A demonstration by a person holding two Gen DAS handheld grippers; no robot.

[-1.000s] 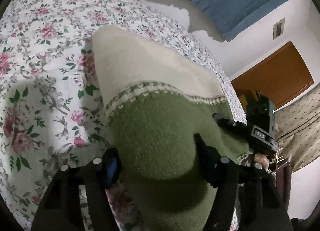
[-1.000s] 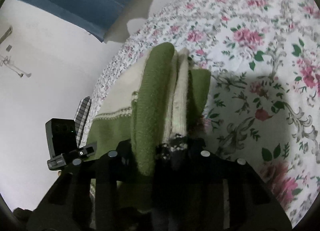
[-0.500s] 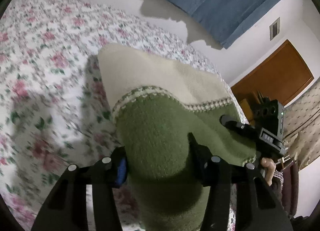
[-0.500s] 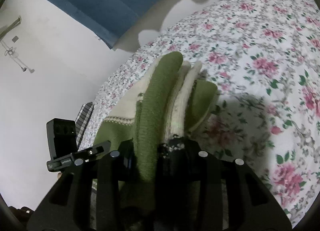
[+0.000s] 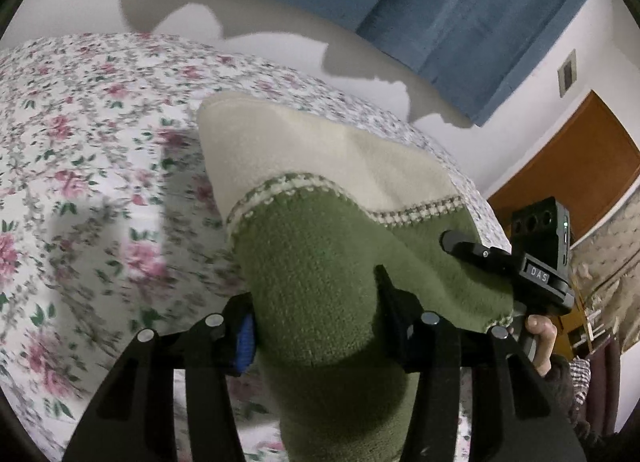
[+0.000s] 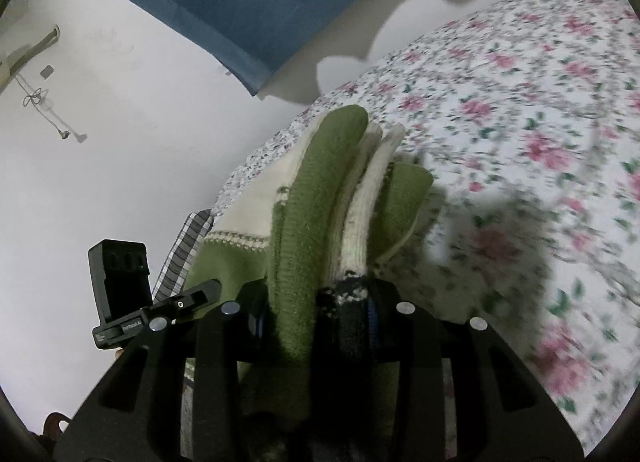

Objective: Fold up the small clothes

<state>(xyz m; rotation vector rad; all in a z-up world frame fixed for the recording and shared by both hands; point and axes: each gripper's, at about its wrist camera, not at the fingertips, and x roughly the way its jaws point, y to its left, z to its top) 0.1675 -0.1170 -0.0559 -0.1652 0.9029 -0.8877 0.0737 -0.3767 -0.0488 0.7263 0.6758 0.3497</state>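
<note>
A knitted garment, green (image 5: 320,254) below a patterned band and cream above, hangs between my two grippers over the floral bed (image 5: 80,142). My left gripper (image 5: 316,302) is shut on a thick green fold. In the right wrist view the garment (image 6: 320,190) is bunched into several upright green and cream layers, with a dark-patterned edge at the jaws. My right gripper (image 6: 320,296) is shut on that bundle. The right gripper's housing (image 5: 536,258) and the hand (image 5: 540,338) holding it show at the garment's right edge. At lower left in the right wrist view is the left gripper's housing (image 6: 120,282).
The floral bedspread (image 6: 520,122) spreads out under and beyond the garment. A blue curtain (image 5: 440,22) hangs on the far wall, with a wooden door (image 5: 580,182) and a patterned chair (image 5: 612,254) at right. A checked cloth (image 6: 180,254) lies at the bed's far edge.
Both grippers have risen and moved along with the garment, so more wall and curtain show. The left jaws have narrowed on the green fold. The right grip is unchanged.
</note>
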